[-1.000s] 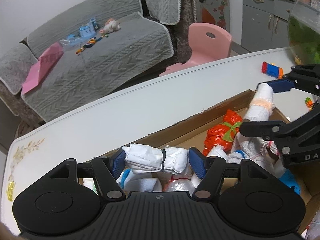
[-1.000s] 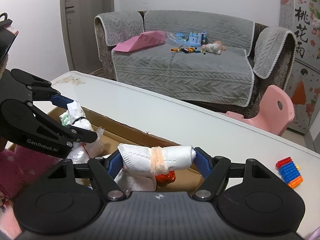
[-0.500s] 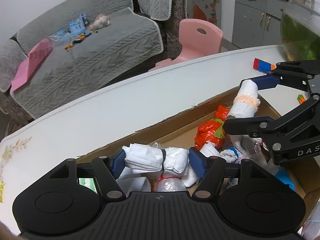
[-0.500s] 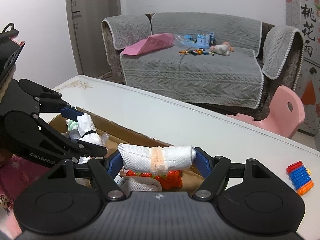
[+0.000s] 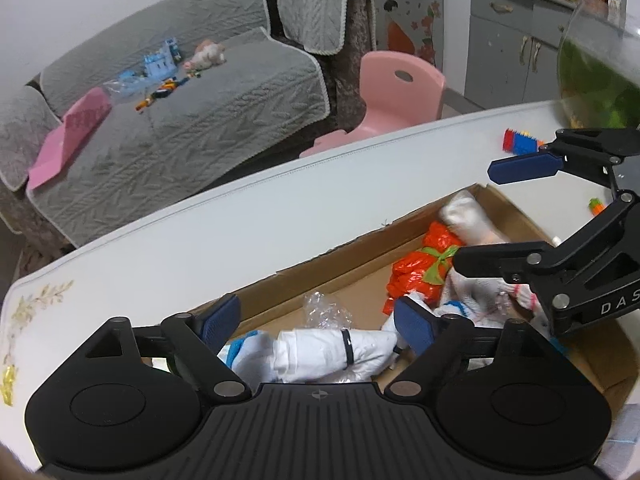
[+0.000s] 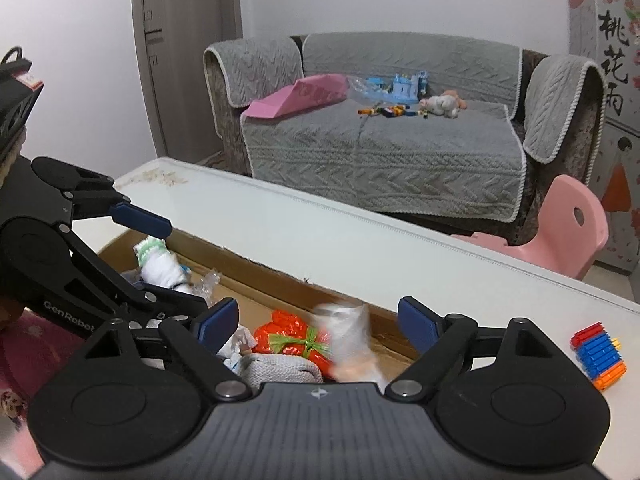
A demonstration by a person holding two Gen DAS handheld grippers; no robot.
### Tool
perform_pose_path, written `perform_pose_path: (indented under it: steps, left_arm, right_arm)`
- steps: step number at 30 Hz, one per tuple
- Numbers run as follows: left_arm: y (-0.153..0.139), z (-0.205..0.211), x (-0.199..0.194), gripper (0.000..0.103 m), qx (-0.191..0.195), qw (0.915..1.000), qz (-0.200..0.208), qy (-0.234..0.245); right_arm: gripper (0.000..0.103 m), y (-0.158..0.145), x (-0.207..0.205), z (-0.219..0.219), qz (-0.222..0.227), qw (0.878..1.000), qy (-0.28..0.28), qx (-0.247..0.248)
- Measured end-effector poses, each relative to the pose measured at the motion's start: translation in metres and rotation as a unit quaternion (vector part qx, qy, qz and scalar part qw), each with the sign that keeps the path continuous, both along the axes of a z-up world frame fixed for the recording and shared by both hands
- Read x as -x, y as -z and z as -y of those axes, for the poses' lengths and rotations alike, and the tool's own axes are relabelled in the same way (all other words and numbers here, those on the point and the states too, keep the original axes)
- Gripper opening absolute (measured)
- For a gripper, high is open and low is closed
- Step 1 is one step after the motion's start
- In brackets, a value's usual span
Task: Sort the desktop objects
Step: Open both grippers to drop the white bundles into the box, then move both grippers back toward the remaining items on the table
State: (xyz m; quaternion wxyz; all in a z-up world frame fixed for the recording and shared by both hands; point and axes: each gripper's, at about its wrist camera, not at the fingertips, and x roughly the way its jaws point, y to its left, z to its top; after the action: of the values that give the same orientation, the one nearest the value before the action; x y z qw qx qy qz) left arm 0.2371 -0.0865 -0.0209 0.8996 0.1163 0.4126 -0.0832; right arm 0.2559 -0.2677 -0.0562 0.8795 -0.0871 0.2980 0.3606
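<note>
Letting go is the big change: both my jaws have just been opening, and each rolled bundle I held a moment ago is now free inside the cardboard box [image 5: 500, 204].

My left gripper [image 5: 316, 318] stands wide. The white roll with the black band [image 5: 332, 354] lies below and between its pads, touching neither, on the box floor at about 6 o'clock in the left wrist view. My right gripper [image 6: 316, 318] is also wide; the white roll with the peach band [image 6: 348, 332] shows blurred between its pads, so I judge it is dropping or only just landing beside the orange bag with a green tie [image 6: 296, 338]. For the sorting, I read this as two more items delivered, leaving both hands free for the next pick.

Outside the box, the stack of coloured bricks [image 6: 598, 354] sits on the white bench [image 6: 320, 236] at 3 o'clock in the right wrist view, well apart from the box, and looks like a candidate still to be sorted.

Only the left view shows the peach-banded roll against the far corner of the box at 2 o'clock, and a small orange and green piece [image 5: 596, 205] on the bench beyond. Only the right view shows a green-cuffed white bundle [image 6: 156, 262] under my left jaws at 9 o'clock.
</note>
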Motion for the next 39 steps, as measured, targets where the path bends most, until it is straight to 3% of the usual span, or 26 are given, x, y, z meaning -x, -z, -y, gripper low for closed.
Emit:
perform_pose_path:
  steps: [6,11,14,17,20,23,29,39]
  left_arm:
    - [-0.030,-0.016,0.038,0.088,0.045,0.9984,0.034,-0.008]
    - [-0.053,-0.035,0.109,0.098,0.075,0.9928,0.092,-0.018]
    - [-0.057,-0.042,0.163,0.100,0.073,0.9887,0.128,-0.025]
    - [-0.050,-0.046,0.221,0.103,0.085,0.9842,0.151,-0.039]
    - [-0.033,-0.039,0.268,0.103,0.096,0.9838,0.147,-0.037]
    - [-0.006,-0.026,0.302,0.103,0.093,0.9859,0.134,-0.038]
    - [0.039,-0.020,0.311,0.103,0.100,0.9902,0.075,-0.062]
    - [0.061,-0.046,0.293,0.103,0.120,0.9825,0.060,-0.129]
  right_arm:
    - [0.089,-0.015,0.021,0.016,0.016,1.000,0.001,-0.018]
    - [0.095,-0.026,0.074,0.046,0.041,0.998,-0.004,-0.041]
    - [0.096,-0.027,0.112,0.070,0.056,0.997,0.000,-0.057]
    - [0.100,-0.023,0.153,0.093,0.064,0.995,0.016,-0.072]
    - [0.102,-0.010,0.192,0.104,0.055,0.993,0.033,-0.095]
    - [0.102,0.010,0.213,0.101,0.046,0.994,0.043,-0.086]
    - [0.102,0.032,0.223,0.096,0.034,0.996,0.043,-0.076]
    - [0.102,0.049,0.237,0.098,0.050,0.996,0.071,-0.030]
